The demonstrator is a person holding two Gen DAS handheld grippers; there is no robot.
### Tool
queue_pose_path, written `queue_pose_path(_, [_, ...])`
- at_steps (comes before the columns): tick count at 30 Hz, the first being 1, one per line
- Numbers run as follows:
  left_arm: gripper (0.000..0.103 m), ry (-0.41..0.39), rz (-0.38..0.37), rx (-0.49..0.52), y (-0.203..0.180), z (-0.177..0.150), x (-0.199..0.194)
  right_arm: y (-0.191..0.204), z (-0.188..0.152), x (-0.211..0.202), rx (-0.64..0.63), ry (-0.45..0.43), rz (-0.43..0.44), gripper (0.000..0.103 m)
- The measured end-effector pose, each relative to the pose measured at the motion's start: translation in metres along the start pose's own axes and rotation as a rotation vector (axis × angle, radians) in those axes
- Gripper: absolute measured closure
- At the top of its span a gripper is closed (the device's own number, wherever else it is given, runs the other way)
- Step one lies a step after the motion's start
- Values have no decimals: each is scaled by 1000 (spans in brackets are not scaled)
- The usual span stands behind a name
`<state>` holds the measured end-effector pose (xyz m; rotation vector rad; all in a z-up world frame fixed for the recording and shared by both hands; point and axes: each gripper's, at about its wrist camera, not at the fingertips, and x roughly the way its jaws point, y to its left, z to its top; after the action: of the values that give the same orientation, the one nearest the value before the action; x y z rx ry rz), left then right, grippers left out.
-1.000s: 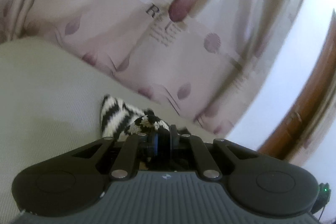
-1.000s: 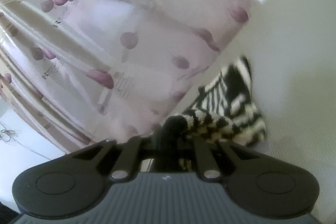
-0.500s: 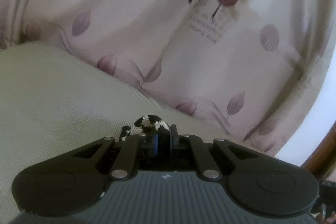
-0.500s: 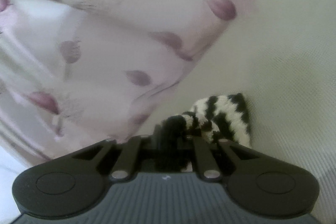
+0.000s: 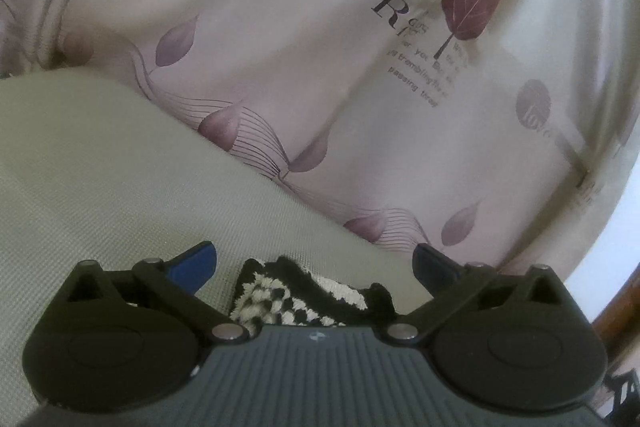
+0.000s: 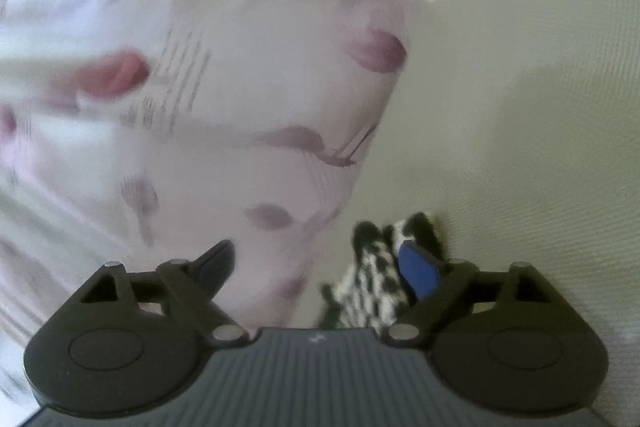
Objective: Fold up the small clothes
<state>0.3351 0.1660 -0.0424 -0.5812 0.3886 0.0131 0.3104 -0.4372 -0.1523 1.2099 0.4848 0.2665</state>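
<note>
**Both tongs let go of the knit at the curtain's edge**

A pale curtain (image 5: 320, 75) printed with mauve leaves and lettering filled the far side of both views, hanging down to a beige ribbed surface (image 5: 100, 179). Whether that surface was a bed or a sofa could not be told. The right view was blurred.

The task's thing, a small black-and-white knit (image 5: 304, 297), lay on the beige surface close to the curtain's hem. In the left view it sat bunched just ahead of the tool body, between the two blue pads. In the right view the knit (image 6: 372, 279) lay low and to the right, partly behind the right-hand blue pad, so contact there could not be ruled out.

The left tongs (image 5: 314, 261) were opening, their pads spread wide to either side of the knit and pressing on nothing. The right tongs (image 6: 320, 265) were opening too, with no grip on the knit visible.

The step in hand looked like the release after laying a fold. To do it well, the tongs should probably open fully before drawing away, and draw back level along the surface line, not upward, so fuzzy yarn does not snag on a pad and drag the fold open. The right pad seemed the likelier snag. The heap looked lumpy, so a flattening press might be worthwhile afterwards.
</note>
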Motion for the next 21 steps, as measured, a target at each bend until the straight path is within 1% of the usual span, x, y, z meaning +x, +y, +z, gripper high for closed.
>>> queue_pose_path(3, [1,-3,14,37,4,1,-12,20,-14,-6,-195,59,-98,13])
queue_pose_path(6, [1,46,31,76,10,-6,-24,39,-40,-4,-430,106,-226,14])
queue_pose_path(8, [3,87,46,111,16,-16,-29,40,-57,-5,-534,149,-293,32])
queue_pose_path(9, [5,111,45,128,18,-22,-31,40,-64,-3,-552,171,-308,58])
queue_pose_path(10, [10,134,33,140,20,-28,-33,38,-71,-3,-564,193,-324,68])
queue_pose_path(11, [19,154,20,149,23,-33,-35,37,-76,-5,-580,192,-336,68])
queue_pose_path(12, [26,174,13,157,23,-38,-35,36,-79,-8,-590,181,-333,71])
queue_pose_path(13, [39,193,3,157,24,-43,-36,36,-79,-11,-585,174,-328,72])
queue_pose_path(14, [55,211,-13,155,25,-46,-35,36,-78,-12,-574,172,-326,72])
queue_pose_path(15, [62,237,-29,156,26,-49,-33,34,-76,-11,-563,174,-325,72])
queue_pose_path(16, [69,245,-29,163,25,-52,-33,32,-75,-13,-551,175,-321,72])
queue_pose_path(18, [70,235,-28,178,26,-55,-35,30,-73,-15,-536,184,-292,70])
queue_pose_path(19, [73,232,-29,172,27,-56,-35,29,-74,-18,-529,184,-281,61])
queue_pose_path(20, [77,229,-28,161,30,-55,-35,29,-74,-21,-526,188,-272,55])
queue_pose_path(21, [78,227,-26,155,31,-56,-37,29,-76,-23,-529,197,-255,43])
